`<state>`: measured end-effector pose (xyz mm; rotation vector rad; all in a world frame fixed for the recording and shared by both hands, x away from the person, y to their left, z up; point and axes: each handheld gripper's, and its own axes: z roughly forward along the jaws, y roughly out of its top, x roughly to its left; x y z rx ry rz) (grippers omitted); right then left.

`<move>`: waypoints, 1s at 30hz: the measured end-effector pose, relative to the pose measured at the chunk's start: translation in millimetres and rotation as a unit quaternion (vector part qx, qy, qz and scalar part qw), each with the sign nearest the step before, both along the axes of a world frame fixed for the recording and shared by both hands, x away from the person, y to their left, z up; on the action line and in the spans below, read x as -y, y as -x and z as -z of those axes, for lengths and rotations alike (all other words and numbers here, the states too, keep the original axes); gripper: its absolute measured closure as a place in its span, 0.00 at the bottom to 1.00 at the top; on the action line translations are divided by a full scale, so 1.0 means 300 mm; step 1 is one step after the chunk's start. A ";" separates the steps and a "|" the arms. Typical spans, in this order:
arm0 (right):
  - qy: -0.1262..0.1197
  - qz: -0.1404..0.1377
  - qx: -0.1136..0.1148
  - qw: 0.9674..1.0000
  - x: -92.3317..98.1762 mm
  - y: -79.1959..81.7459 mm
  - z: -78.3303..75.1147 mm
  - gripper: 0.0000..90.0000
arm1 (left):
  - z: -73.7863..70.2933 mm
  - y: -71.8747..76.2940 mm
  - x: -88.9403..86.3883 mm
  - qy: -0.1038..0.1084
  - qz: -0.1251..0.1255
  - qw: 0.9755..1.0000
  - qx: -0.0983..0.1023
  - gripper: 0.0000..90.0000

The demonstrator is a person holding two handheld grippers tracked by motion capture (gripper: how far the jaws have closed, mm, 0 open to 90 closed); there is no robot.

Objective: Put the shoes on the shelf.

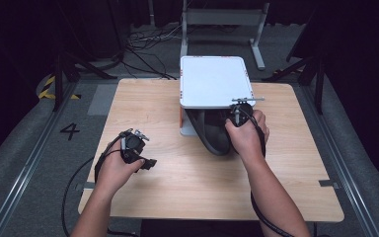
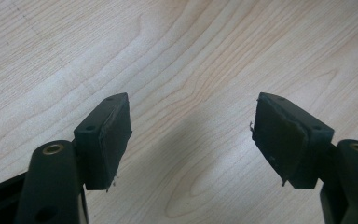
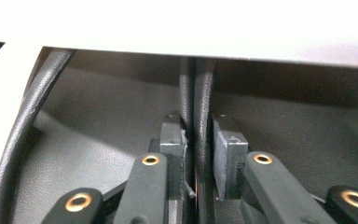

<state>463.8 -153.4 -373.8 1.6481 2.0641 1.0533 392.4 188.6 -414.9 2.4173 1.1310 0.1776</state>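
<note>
A black leather-like bag (image 1: pixel 211 134) lies under a white raised platform (image 1: pixel 216 81) at the back middle of the wooden table (image 1: pixel 187 182). In the right gripper view my right gripper (image 3: pixel 196 123) is shut on a thin black strap (image 3: pixel 200 88) of the bag (image 3: pixel 107 107), just below the platform's white underside (image 3: pixel 191 23). A second strap (image 3: pixel 23 121) curves along the left. From above, the right gripper (image 1: pixel 239 116) sits at the platform's front right corner. My left gripper (image 1: pixel 144 148) rests over the table's left part, its jaws wide apart with nothing between them (image 2: pixel 191 105).
The platform stands on short legs (image 1: pixel 187 129) with orange marks. Bare wood (image 2: pixel 191 46) lies under the left gripper. Beyond the table are a grey metal frame (image 1: pixel 222 17), cables on the floor (image 1: pixel 148 42) and dark stands at both sides.
</note>
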 end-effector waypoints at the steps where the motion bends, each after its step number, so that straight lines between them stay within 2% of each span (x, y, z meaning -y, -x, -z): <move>1: 0.002 0.003 0.000 1.000 -0.003 -0.008 0.002 0.86 | 0.000 -0.001 -0.001 -0.001 0.001 1.000 0.000 0.32; 5: 0.003 0.013 0.001 1.000 -0.019 -0.037 0.022 0.86 | 0.006 -0.005 -0.002 -0.004 0.003 1.000 -0.004 0.32; 10: 0.016 0.016 0.009 1.000 -0.036 -0.066 0.053 0.84 | 0.003 -0.004 -0.002 -0.003 0.006 1.000 -0.001 0.32; 11: 0.019 0.013 0.021 1.000 -0.041 -0.072 0.067 0.81 | 0.002 -0.004 -0.001 -0.002 0.006 1.000 -0.001 0.32; 13: 0.016 0.015 0.068 0.997 -0.046 -0.075 0.081 0.65 | 0.002 -0.003 0.001 0.000 0.005 1.000 0.001 0.32; 15: 0.012 0.020 0.085 0.996 -0.039 -0.073 0.086 0.57 | 0.002 -0.002 0.006 0.000 0.005 1.000 0.000 0.32; 17: 0.005 0.018 0.089 0.996 -0.025 -0.059 0.083 0.55 | 0.003 -0.003 0.010 -0.001 0.008 1.000 -0.001 0.32; 24: 0.008 -0.003 0.096 0.995 0.021 0.000 0.059 0.52 | 0.000 -0.003 0.024 -0.005 0.011 1.000 0.001 0.32; 25: 0.007 -0.013 0.094 0.995 0.037 0.027 0.051 0.52 | -0.001 -0.003 0.030 -0.002 0.012 1.000 0.003 0.32; 29: 0.005 -0.024 0.094 0.995 0.059 0.058 0.041 0.51 | -0.008 -0.004 0.052 -0.007 0.019 1.000 0.005 0.32; 30: 0.006 -0.033 0.093 0.995 0.079 0.088 0.033 0.51 | -0.010 -0.004 0.062 -0.007 0.022 1.000 0.006 0.32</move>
